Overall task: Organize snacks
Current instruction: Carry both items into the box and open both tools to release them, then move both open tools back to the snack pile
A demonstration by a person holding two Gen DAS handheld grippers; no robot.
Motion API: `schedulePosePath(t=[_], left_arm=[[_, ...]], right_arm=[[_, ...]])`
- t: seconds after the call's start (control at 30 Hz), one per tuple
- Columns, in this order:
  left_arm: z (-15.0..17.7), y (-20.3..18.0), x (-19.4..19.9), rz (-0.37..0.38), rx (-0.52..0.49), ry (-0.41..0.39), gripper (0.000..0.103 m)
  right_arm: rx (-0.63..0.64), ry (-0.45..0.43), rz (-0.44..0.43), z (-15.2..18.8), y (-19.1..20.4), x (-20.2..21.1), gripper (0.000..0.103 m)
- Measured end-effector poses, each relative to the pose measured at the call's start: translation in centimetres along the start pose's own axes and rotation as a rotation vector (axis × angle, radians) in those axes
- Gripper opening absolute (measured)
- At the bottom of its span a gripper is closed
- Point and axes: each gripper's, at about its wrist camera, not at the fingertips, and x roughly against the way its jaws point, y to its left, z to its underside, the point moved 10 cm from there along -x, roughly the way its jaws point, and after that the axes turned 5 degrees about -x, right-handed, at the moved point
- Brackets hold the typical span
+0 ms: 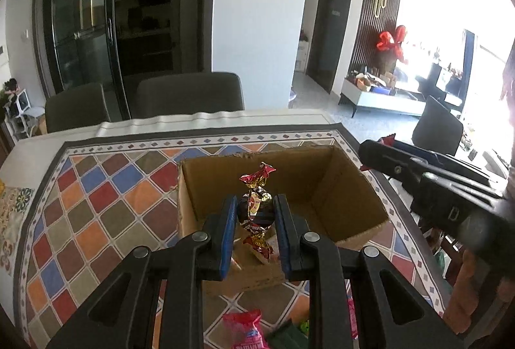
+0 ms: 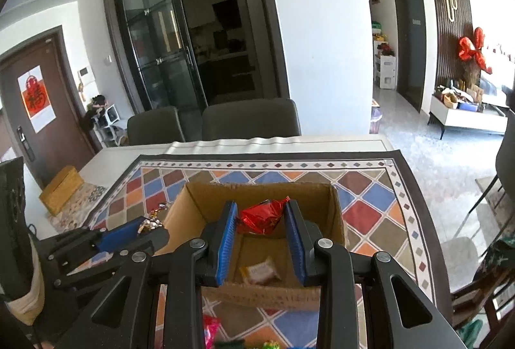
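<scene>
An open cardboard box (image 1: 347, 188) stands on a colourful checked mat; it also shows in the right wrist view (image 2: 190, 204). My left gripper (image 1: 254, 210) is shut on a dark foil-wrapped candy (image 1: 256, 210) with twisted red-gold ends, held over the box's near side. My right gripper (image 2: 260, 217) is shut on a red foil snack packet (image 2: 260, 217), held above the box. A pale wrapped snack (image 2: 259, 273) lies on the box floor. The right gripper appears at the right in the left wrist view (image 1: 373, 152); the left gripper (image 2: 146, 225) appears at the left in the right wrist view.
Loose snacks lie on the mat near me: a pink packet (image 1: 241, 329) and green wrappers (image 1: 289, 333). Two grey chairs (image 2: 251, 119) stand at the table's far side. A yellow-brown box (image 2: 61, 189) sits at the table's left end.
</scene>
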Motion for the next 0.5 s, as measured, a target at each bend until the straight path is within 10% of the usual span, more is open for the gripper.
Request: schedulePosePath(t=[0.33, 0.5], left_arm=[[-1.0, 1.0, -3.6, -0.013, 0.031, 0.082, 0.032], [-0.6, 1.5, -3.2, -0.037, 0.021, 0.074, 0.042]], right_arm=[[-0.006, 0.086, 0.018, -0.2, -0.7, -4.6, 0.032], [-0.026, 0.099, 0.047, 0.3, -1.6, -5.1, 0.053]])
